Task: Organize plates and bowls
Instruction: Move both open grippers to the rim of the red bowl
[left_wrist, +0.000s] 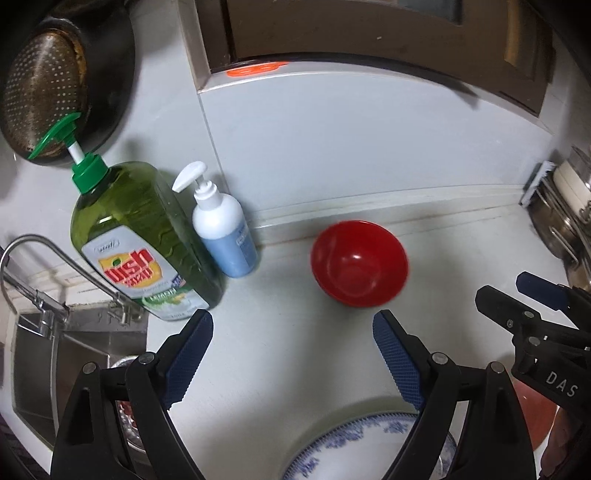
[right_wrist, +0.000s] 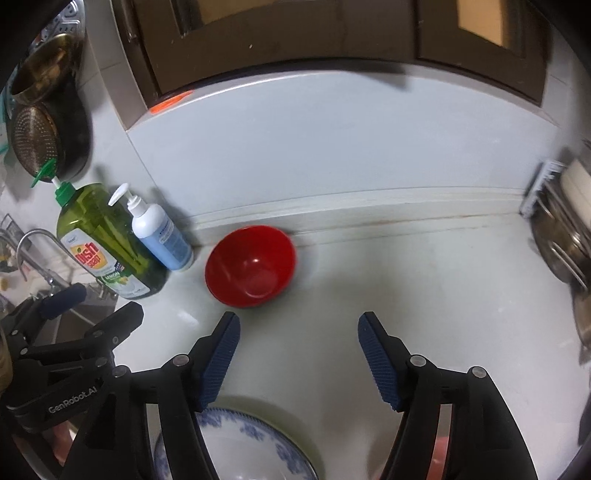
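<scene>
A red bowl (left_wrist: 360, 263) (right_wrist: 251, 266) stands upright and empty on the white counter near the back wall. A white plate with a blue pattern (left_wrist: 365, 448) (right_wrist: 240, 443) lies on the counter at the near edge, under both grippers. My left gripper (left_wrist: 291, 332) is open with nothing between its blue pads, just short of the bowl. My right gripper (right_wrist: 299, 334) is open too, empty, with the bowl ahead and to its left. Each gripper appears at the side of the other's view: the right one (left_wrist: 532, 295) and the left one (right_wrist: 96, 306).
A green dish soap bottle (left_wrist: 140, 240) (right_wrist: 107, 243) and a white and blue pump bottle (left_wrist: 225, 229) (right_wrist: 162, 232) stand left of the bowl. A tap (left_wrist: 44, 273) and steel sink (left_wrist: 74, 354) lie at the left. A dish rack with metal ware (left_wrist: 565, 214) (right_wrist: 561, 229) is at the right.
</scene>
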